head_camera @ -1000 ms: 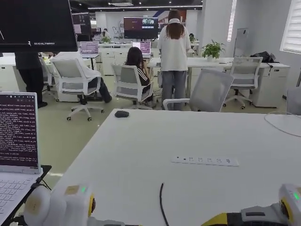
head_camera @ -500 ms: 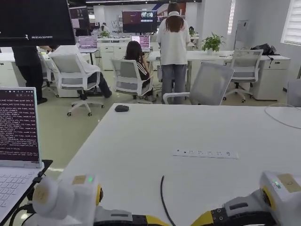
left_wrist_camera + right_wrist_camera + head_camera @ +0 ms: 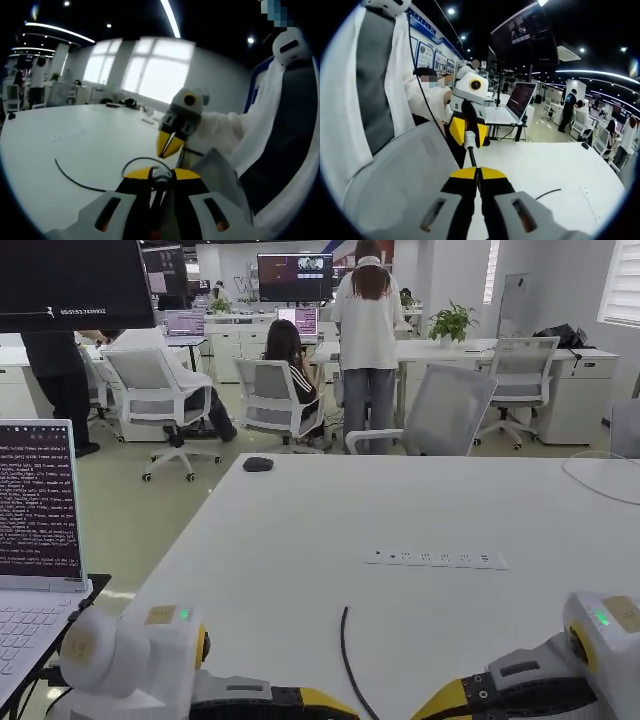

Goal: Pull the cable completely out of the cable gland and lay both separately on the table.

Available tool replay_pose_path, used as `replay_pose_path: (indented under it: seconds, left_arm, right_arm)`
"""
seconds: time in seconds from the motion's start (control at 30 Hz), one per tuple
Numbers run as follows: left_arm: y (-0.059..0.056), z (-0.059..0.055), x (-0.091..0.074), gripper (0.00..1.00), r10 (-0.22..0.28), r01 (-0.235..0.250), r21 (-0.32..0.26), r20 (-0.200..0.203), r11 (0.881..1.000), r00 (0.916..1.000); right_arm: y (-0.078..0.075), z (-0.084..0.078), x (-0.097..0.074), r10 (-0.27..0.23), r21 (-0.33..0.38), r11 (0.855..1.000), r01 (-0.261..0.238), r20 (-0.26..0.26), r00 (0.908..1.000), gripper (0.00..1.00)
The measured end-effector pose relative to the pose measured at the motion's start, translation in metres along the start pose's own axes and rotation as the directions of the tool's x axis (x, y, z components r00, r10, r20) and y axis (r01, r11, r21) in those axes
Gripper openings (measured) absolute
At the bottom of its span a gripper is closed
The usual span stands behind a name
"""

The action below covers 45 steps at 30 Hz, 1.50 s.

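My left gripper (image 3: 161,175) is shut on a small pale cable gland (image 3: 469,141), seen head-on in the right gripper view. A thin black cable (image 3: 471,157) runs from the gland straight into my right gripper (image 3: 477,173), which is shut on it a short way from the gland. The two grippers face each other tip to tip, the left gripper (image 3: 468,131) and the right gripper (image 3: 168,144) each seen from the other's camera. The cable's free length (image 3: 343,650) trails away over the white table (image 3: 300,540). Both gripper bodies rise from the bottom of the head view.
An open laptop (image 3: 35,510) sits at the left beside the table. A white power strip (image 3: 435,558) lies mid-table, a dark mouse (image 3: 258,464) at the far edge, a thin white wire loop (image 3: 600,490) at the right. Office chairs and people are beyond.
Both grippers have come up further into the head view and stand a little closer together. The cable's tail on the table has hardly moved.
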State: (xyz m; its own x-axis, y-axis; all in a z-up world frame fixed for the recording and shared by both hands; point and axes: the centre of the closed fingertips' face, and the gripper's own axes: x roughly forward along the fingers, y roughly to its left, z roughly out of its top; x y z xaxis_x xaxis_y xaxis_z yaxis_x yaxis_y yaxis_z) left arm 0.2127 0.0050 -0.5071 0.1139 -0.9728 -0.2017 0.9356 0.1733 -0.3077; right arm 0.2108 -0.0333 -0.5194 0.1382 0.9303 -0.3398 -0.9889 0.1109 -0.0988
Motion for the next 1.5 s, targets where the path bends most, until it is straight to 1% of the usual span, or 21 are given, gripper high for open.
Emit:
replay_pose_path:
  seconds: [0.03,0.1,0.17,0.23,0.27,0.33,0.4,0.47,0.5,0.57,0.67,0.8,0.87,1.1,1.17,1.27,1.33,1.43,1.47,1.5]
  left_arm:
    - [-0.001,0.0,0.001,0.17,-0.003,0.003,0.0,-0.001,1.0,1.0]
    - [-0.002,0.0,0.003,0.17,-0.004,0.004,0.005,-0.009,1.0,1.0]
    - [-0.003,0.0,0.006,0.17,-0.012,0.012,0.006,-0.012,1.0,0.9999]
    - [-0.005,0.001,0.01,0.17,-0.022,0.022,0.0,-0.008,1.0,0.9997]
    - [-0.006,0.001,0.011,0.17,-0.027,0.027,0.001,-0.007,1.0,0.9996]
    - [-0.01,0.002,0.014,0.17,-0.039,0.039,0.001,-0.004,0.999,0.9992]
    - [-0.012,0.002,0.015,0.17,-0.048,0.048,0.001,-0.003,0.999,0.9989]
    - [-0.012,0.002,0.015,0.17,-0.044,0.044,0.005,-0.004,0.999,0.999]
    - [-0.011,0.002,0.013,0.17,-0.044,0.044,-0.001,-0.004,0.999,0.999]
    - [-0.01,0.002,0.011,0.17,-0.039,0.039,-0.001,-0.002,0.999,0.9992]
    - [-0.008,0.003,0.006,0.17,-0.033,0.033,-0.002,0.006,0.999,0.9994]
    - [-0.004,0.008,0.0,0.17,-0.024,0.024,-0.018,0.037,1.0,0.9991]
    - [-0.003,0.008,-0.001,0.17,-0.019,0.02,-0.013,0.035,1.0,0.9992]
    - [0.0,0.007,-0.002,0.17,-0.013,0.013,-0.017,0.036,1.0,0.9993]
    - [0.0,0.006,-0.003,0.17,-0.011,0.012,-0.018,0.035,1.0,0.9993]
    - [0.002,0.003,-0.006,0.17,-0.003,0.003,-0.023,0.027,1.0,0.9996]
    - [0.003,0.0,-0.009,0.17,0.003,-0.003,-0.026,0.024,1.0,0.9997]
    - [0.005,-0.002,-0.013,0.17,0.015,-0.014,-0.033,0.026,0.999,0.9996]
    - [0.006,-0.003,-0.015,0.17,0.021,-0.02,-0.037,0.026,0.999,0.9994]
    - [0.007,-0.004,-0.017,0.17,0.024,-0.023,-0.04,0.028,0.999,0.9993]
  right_arm:
    - [0.002,0.002,-0.001,0.008,-0.013,1.0,-0.008,0.0,1.0,0.0]
    - [0.005,0.007,-0.001,0.018,-0.016,1.0,-0.017,0.007,0.9998,0.0]
    - [0.005,0.01,0.002,0.016,-0.023,1.0,-0.016,0.014,0.9998,0.06]
    - [0.006,0.009,0.007,0.022,-0.036,0.999,-0.021,0.004,0.9998,0.14]
    - [0.007,0.007,0.01,0.028,-0.039,0.999,-0.028,-0.004,0.9996,0.15]
    - [0.011,0.003,0.016,0.044,-0.044,0.998,-0.045,-0.023,0.9988,0.14]
    - [0.012,0.002,0.021,0.052,-0.046,0.998,-0.053,-0.023,0.9984,0.12]
    - [0.019,0.003,0.022,0.088,-0.044,0.995,-0.089,-0.019,0.9959,0.04]
    - [0.018,0.002,0.024,0.077,-0.048,0.996,-0.078,-0.021,0.9968,0.04]
    - [0.017,0.002,0.023,0.081,-0.037,0.996,-0.082,-0.015,0.9966,0.04]
    - [0.016,0.0,0.021,0.077,-0.032,0.996,-0.077,-0.021,0.9968,0.03]
    - [0.011,-0.009,0.012,0.052,-0.022,0.998,-0.053,-0.042,0.9978,0.03]
    - [0.009,-0.012,0.007,0.037,-0.015,0.999,-0.038,-0.047,0.9982,0.03]
    - [0.005,-0.022,-0.005,0.016,0.008,1.0,-0.015,-0.066,0.9977,0.03]
    - [0.004,-0.027,-0.008,0.013,0.018,1.0,-0.012,-0.073,0.9972,0.03]
    - [0.002,-0.039,-0.012,0.008,0.034,0.999,-0.005,-0.101,0.9949,0.03]
    - [0.0,-0.044,-0.015,0.006,0.05,0.999,-0.001,-0.104,0.9945,0.04]
    - [-0.007,-0.056,-0.019,-0.013,0.079,0.997,0.022,-0.117,0.9931,0.04]
    - [-0.008,-0.058,-0.019,-0.02,0.083,0.996,0.03,-0.12,0.9926,0.04]
    - [-0.014,-0.061,-0.02,-0.041,0.09,0.995,0.053,-0.124,0.9915,0.04]
